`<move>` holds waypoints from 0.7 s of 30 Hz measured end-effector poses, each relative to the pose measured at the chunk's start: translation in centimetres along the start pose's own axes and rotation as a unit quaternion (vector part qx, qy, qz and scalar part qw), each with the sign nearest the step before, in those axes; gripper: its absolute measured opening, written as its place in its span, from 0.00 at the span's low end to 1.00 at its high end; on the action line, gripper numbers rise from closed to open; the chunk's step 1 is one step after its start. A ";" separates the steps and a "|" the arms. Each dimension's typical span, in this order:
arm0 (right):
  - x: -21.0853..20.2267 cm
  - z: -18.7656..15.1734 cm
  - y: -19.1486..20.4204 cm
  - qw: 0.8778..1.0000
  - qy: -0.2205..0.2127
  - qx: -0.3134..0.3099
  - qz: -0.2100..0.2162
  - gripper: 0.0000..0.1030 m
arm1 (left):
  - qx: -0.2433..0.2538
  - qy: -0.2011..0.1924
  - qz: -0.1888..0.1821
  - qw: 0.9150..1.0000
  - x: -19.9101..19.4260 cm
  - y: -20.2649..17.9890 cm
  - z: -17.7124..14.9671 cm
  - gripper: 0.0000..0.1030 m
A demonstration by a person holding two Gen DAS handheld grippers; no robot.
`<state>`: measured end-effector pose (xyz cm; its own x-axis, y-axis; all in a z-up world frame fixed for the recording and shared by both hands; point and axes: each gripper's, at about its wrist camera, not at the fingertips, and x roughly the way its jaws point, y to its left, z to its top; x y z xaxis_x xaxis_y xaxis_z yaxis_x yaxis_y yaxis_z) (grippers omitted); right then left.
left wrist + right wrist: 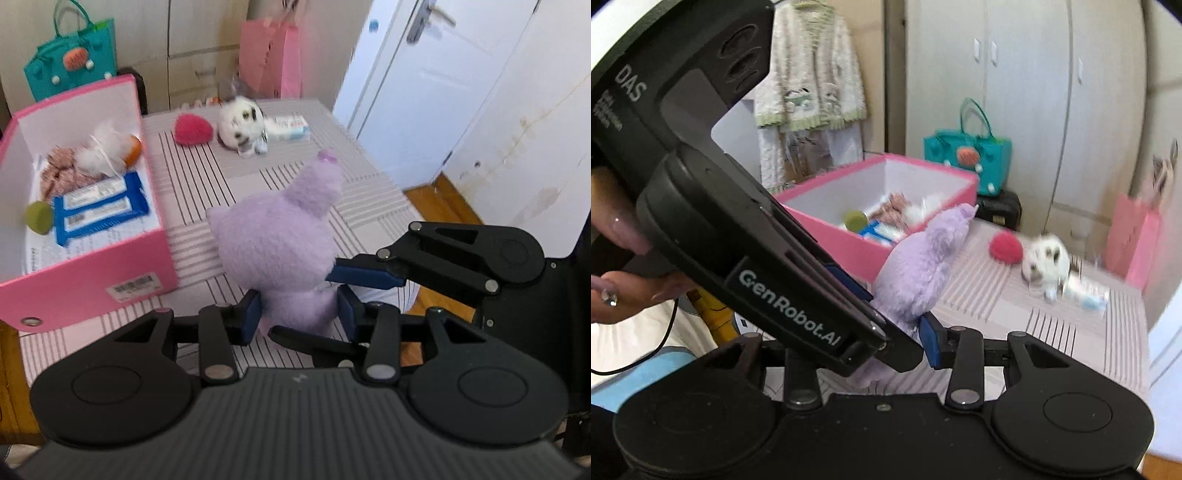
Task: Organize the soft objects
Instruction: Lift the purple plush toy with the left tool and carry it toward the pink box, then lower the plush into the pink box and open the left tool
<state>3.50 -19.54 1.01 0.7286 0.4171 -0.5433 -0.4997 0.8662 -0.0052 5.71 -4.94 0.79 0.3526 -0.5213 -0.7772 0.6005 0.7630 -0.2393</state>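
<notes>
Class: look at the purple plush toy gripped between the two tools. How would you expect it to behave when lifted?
The purple plush toy probably squashes: both tools' pads sink into its fur. It looks light, likely stuffed. Its ear may flop, being unsupported.

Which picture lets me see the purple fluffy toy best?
The left wrist view: the purple plush toy shows almost whole above the striped table. In the right wrist view, the left hand-held gripper hides its lower half.

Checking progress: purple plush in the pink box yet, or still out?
Out. The purple plush is clamped by both the left claw and right claw above the striped table, beside the pink box.
</notes>
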 end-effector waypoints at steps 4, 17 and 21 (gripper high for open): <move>-0.6 2.2 1.9 0.999 -0.027 -0.042 0.001 0.45 | -0.018 -0.018 -0.013 1.000 -2.0 1.4 0.0 0.40; 0.9 9.5 3.0 0.992 -0.091 -0.090 0.023 0.44 | -0.055 -0.105 0.017 0.993 -8.2 6.6 3.5 0.40; 2.4 12.1 2.3 0.992 -0.093 -0.078 0.046 0.44 | -0.061 -0.113 0.032 0.991 -9.3 8.4 5.2 0.40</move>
<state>9.80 -13.24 9.90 0.7434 0.5478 -0.3837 -0.6234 0.7754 -0.1007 11.26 4.35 9.05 0.5466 -0.5322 -0.6465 0.4849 0.8306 -0.2738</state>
